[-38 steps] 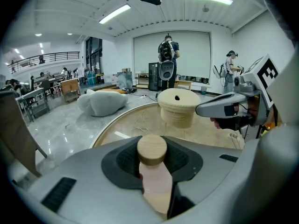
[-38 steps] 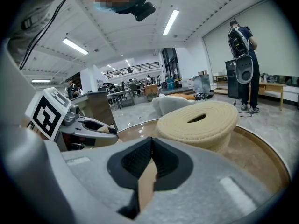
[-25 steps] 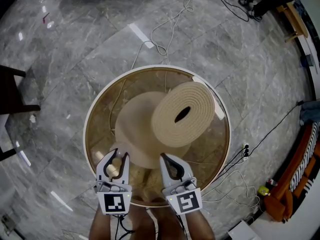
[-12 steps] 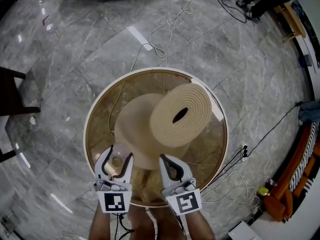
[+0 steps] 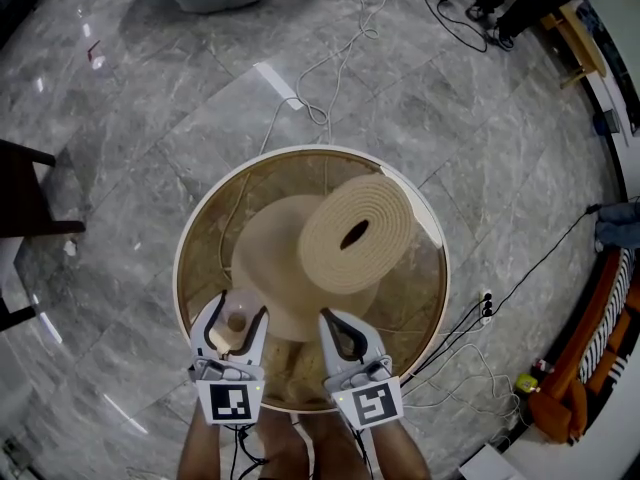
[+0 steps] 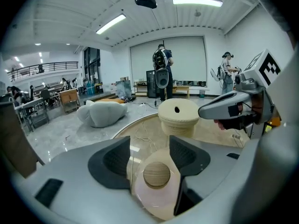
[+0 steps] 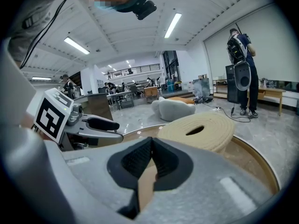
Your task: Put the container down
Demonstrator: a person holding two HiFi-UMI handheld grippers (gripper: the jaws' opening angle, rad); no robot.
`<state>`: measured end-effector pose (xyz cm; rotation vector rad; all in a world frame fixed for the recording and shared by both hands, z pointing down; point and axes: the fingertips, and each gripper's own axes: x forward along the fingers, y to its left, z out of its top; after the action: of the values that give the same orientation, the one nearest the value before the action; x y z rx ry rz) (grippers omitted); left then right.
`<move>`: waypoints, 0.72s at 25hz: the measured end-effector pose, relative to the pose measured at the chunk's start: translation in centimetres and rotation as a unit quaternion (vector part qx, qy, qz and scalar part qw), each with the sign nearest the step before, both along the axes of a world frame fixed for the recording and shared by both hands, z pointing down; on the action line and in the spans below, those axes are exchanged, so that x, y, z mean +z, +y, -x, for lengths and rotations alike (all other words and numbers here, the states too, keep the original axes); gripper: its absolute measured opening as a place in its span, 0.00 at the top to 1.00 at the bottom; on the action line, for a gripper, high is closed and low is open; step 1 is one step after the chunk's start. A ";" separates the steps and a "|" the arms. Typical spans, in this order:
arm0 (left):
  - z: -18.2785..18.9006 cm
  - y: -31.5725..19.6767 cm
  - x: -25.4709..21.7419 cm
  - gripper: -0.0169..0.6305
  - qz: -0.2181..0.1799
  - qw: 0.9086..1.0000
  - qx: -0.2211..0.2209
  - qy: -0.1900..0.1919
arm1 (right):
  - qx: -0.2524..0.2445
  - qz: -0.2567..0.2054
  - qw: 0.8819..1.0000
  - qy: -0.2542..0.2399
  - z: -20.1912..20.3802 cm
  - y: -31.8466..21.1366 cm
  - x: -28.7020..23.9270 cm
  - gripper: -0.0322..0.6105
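Lidded container [image 6: 156, 183] is seen set down at 7 o'clock on the round glass table [image 5: 190, 238]. Left gripper [image 5: 238, 313] jaws have just been opened off it. Right gripper [image 5: 328, 318] is closed, empty. Only withdrawal is judged left.

Large open lab hall, grey marble floor [image 5: 150, 98] strewn with cables [image 5: 330, 58], strip lights [image 6: 111, 24] overhead, desks [image 6: 70, 98] at left of frame, backpack-wearing person [image 6: 162, 62] before a white screen [image 6: 187, 59] at centre

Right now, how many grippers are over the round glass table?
2. The left gripper is at the table's near left edge, jaws just opened around the small knobbed container; the right gripper is beside it, jaws shut. None seems hidden.
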<state>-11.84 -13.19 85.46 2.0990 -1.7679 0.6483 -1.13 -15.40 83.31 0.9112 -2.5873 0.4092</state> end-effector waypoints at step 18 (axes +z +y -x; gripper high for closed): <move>0.3 1.3 -19.0 0.57 -0.041 0.998 0.033 -0.035 | 0.017 -0.036 0.999 0.000 -1.0 0.3 -17.6 0.95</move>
<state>-12.12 -11.92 66.42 2.2242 -1.7965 0.6858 -0.11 -15.06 65.75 0.9811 -2.6040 0.3277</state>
